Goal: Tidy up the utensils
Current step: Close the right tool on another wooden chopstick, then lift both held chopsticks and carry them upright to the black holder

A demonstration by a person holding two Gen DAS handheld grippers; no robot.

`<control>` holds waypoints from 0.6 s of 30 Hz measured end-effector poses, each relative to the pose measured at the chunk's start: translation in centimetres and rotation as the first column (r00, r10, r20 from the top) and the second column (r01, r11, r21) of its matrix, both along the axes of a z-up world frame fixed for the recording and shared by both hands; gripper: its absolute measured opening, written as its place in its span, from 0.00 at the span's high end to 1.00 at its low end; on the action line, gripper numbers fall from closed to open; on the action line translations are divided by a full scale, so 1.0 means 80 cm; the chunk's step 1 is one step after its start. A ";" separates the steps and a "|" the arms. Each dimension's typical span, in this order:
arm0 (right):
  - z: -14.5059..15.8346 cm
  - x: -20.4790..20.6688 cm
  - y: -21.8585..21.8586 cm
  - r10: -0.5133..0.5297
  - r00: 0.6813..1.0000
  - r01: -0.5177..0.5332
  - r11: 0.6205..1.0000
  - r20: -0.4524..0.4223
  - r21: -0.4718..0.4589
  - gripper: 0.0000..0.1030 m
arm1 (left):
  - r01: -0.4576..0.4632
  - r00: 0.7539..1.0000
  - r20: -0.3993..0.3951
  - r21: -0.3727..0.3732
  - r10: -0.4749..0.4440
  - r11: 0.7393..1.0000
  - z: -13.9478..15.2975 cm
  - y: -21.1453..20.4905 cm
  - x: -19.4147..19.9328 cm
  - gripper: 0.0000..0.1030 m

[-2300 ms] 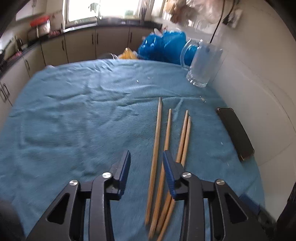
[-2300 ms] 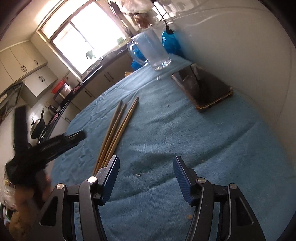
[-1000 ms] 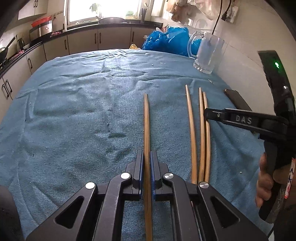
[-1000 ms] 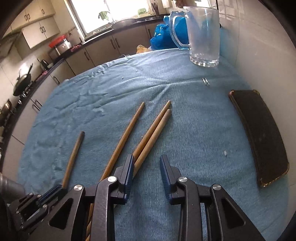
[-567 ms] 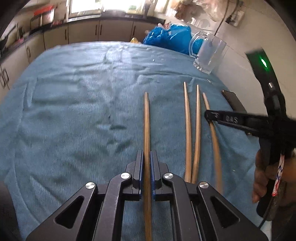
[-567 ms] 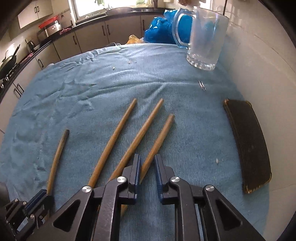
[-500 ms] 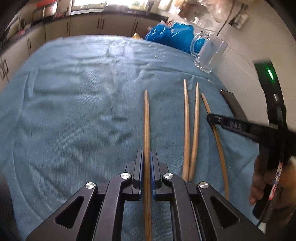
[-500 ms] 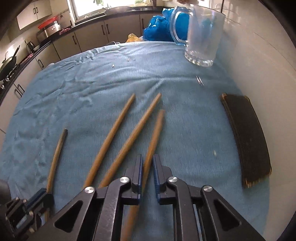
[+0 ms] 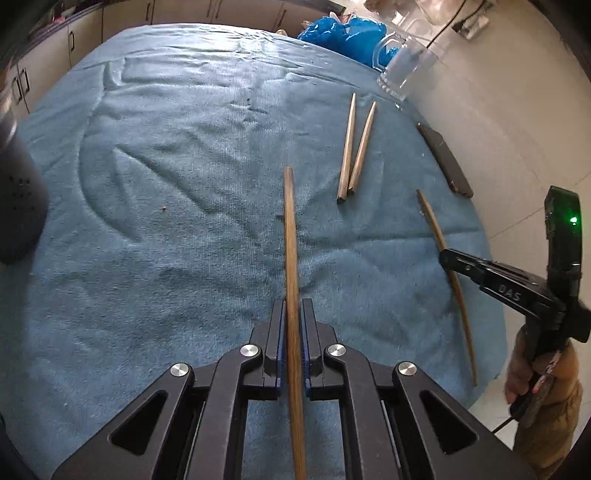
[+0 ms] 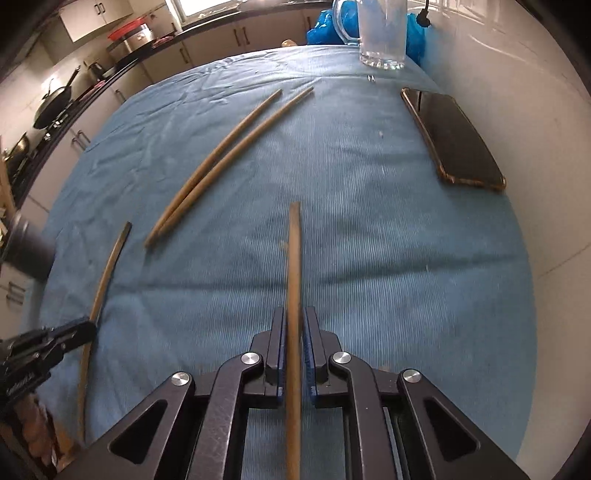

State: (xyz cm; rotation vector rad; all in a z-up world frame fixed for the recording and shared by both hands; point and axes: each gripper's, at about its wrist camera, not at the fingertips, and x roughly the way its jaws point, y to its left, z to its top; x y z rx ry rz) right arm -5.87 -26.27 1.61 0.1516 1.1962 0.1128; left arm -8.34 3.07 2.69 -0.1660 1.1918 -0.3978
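Note:
My left gripper (image 9: 292, 308) is shut on a wooden chopstick (image 9: 290, 236) that points forward above the blue cloth. My right gripper (image 10: 294, 315) is shut on another chopstick (image 10: 294, 258), also raised above the cloth. It shows at the right of the left wrist view, gripper (image 9: 448, 256) and chopstick (image 9: 432, 218). The left gripper (image 10: 86, 328) and its chopstick (image 10: 110, 258) show at the left of the right wrist view. Two chopsticks (image 9: 356, 147) lie side by side on the cloth, also in the right wrist view (image 10: 229, 147).
A blue cloth (image 9: 166, 166) covers the table. A glass mug (image 10: 382, 33) stands at the far edge. A dark phone (image 10: 454, 140) lies by the white wall. A dark round container (image 9: 16, 199) stands at the left. Blue plastic bags (image 9: 343, 33) lie behind.
Both grippers have lifted and pulled back with their chopsticks. The right gripper's chopstick has left the other two on the cloth. The dark container has come into view.

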 end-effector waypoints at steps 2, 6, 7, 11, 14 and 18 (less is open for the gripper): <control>0.001 -0.003 -0.003 0.005 1.000 -0.005 1.000 -0.005 0.012 0.86 | -0.014 1.000 -0.002 0.014 0.014 1.000 0.003 0.001 0.001 0.94; 0.002 0.002 -0.004 0.001 1.000 -0.001 1.000 -0.020 0.026 0.73 | -0.019 1.000 0.011 0.037 0.018 0.999 0.013 -0.002 0.013 0.89; 0.001 0.005 -0.001 0.007 1.000 -0.006 1.000 -0.022 0.015 0.73 | -0.022 1.000 0.023 0.055 0.020 0.998 0.015 -0.005 0.020 0.86; -0.002 0.038 0.002 0.010 0.999 -0.011 1.000 -0.046 -0.023 0.73 | -0.013 0.999 0.033 0.113 0.009 0.994 0.010 -0.017 0.055 0.77; -0.003 0.059 0.004 0.010 0.998 -0.014 0.998 -0.066 -0.059 0.73 | -0.005 1.000 0.008 0.134 0.004 0.991 -0.001 -0.022 0.079 0.77; -0.004 0.083 0.010 0.023 0.995 -0.033 0.994 -0.100 -0.101 0.73 | 0.023 0.999 -0.029 0.151 -0.018 0.988 -0.002 -0.030 0.102 0.77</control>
